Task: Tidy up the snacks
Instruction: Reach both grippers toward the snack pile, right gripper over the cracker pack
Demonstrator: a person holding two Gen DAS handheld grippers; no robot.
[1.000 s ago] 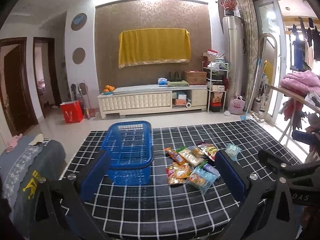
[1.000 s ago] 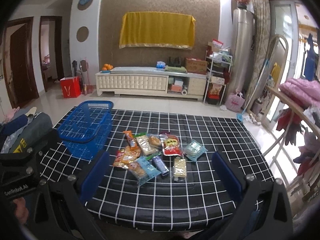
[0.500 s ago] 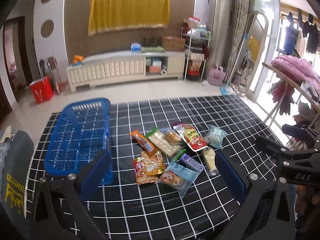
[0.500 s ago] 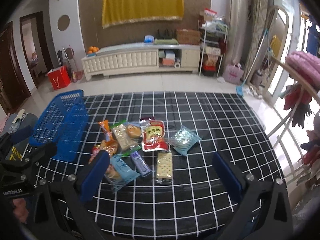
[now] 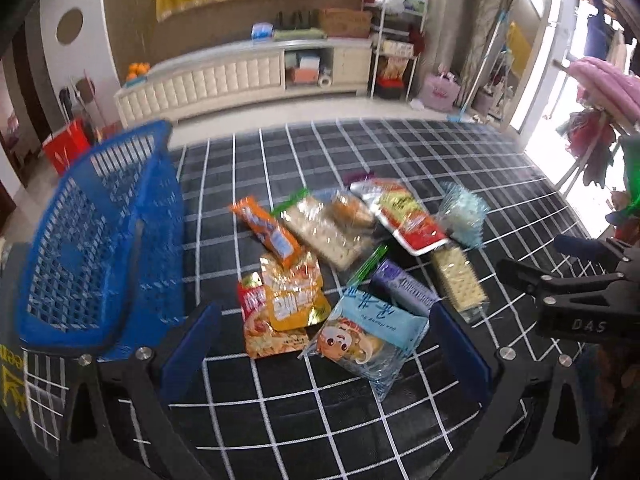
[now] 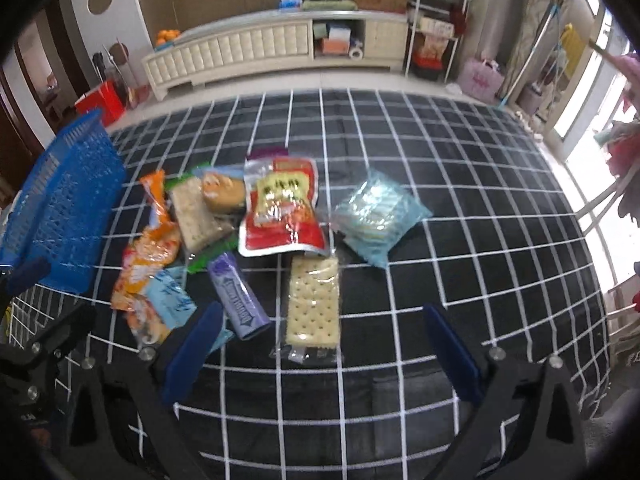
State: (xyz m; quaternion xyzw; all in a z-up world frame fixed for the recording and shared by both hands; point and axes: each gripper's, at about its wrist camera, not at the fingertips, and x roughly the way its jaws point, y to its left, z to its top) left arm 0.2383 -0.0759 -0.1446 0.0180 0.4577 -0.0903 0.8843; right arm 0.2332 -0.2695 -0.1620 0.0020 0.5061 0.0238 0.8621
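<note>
Blue basket (image 5: 100, 240) at 9 o'clock on the black checked table (image 6: 480, 240), nothing visible inside it. Left gripper (image 5: 324, 344) spread wide, holding nothing, above the light-blue cartoon packet (image 5: 368, 336). Snack pile at centre: orange packet (image 5: 266, 232), red pouch (image 6: 280, 212), purple bar (image 6: 240, 300), cracker pack (image 6: 314, 304). Pale blue bag (image 6: 380, 216) at 3 o'clock. Right gripper (image 6: 320, 344) spread wide, empty, over the cracker pack.

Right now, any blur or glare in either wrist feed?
Left wrist: motion blur smears the blue basket and the far snack packets; blown-out window at right. Right wrist: sharper, cracker pack crisp, glare on the red packet. Both: fisheye-bent grid lines.
</note>
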